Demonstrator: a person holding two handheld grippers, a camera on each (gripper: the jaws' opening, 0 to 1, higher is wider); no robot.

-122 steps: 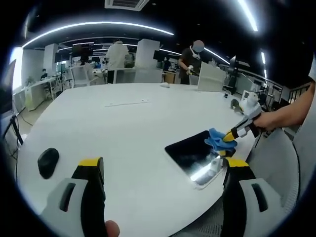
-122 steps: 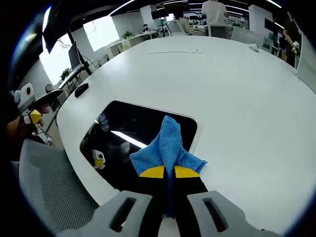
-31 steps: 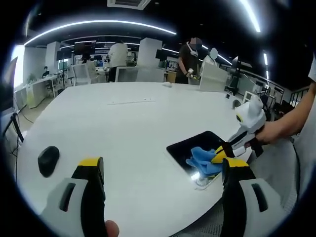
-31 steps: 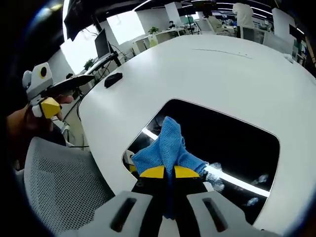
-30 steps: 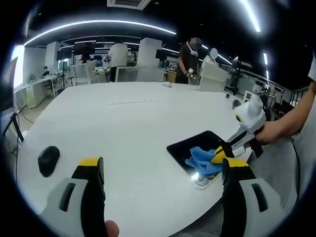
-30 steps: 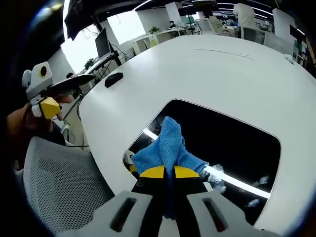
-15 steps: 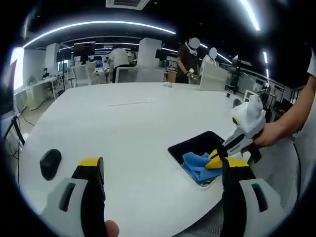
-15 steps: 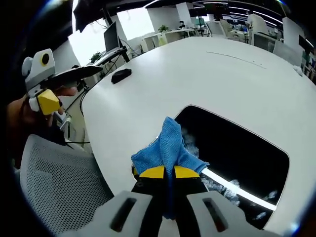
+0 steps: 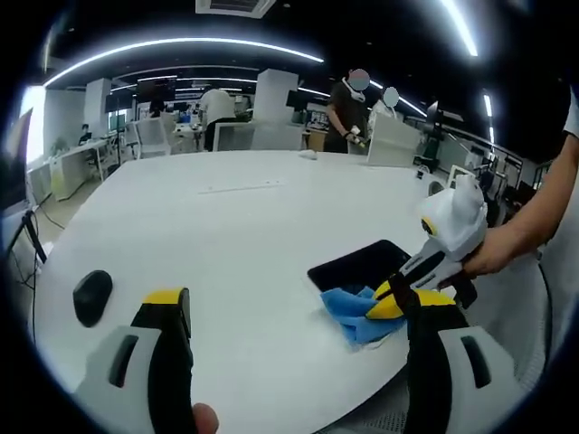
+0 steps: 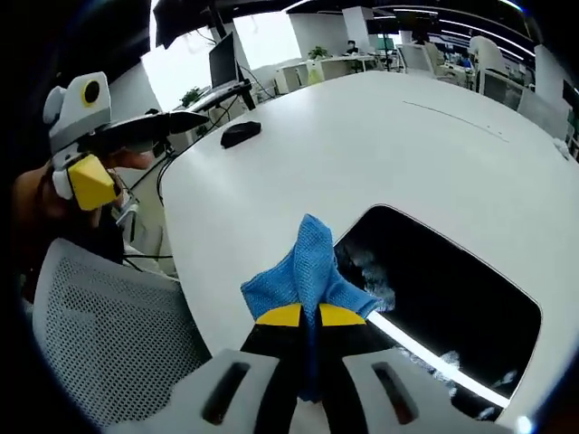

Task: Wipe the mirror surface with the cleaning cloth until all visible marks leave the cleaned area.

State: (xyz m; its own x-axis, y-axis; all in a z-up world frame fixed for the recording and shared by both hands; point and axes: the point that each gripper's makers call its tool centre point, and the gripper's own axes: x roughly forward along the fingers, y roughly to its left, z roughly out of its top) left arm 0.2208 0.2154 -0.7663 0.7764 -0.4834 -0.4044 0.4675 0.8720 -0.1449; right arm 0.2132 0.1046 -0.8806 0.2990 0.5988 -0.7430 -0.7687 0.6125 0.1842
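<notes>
Wiping was mid-stroke: right gripper [image 10: 301, 315] clamped tight on the blue cloth [image 10: 308, 271] at the mirror [image 10: 452, 307] near edge, smudges remained, so another pass back across looked due, left gripper [image 9: 298, 312] gaping empty

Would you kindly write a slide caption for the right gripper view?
Right gripper clamps the blue cloth at the mirror's edge on the white table.

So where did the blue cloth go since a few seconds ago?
The right gripper dragged the cloth across the mirror toward its near end, and it now overhangs onto the table. Jaws stayed shut on the cloth; the left gripper and the mouse stayed put.
</notes>
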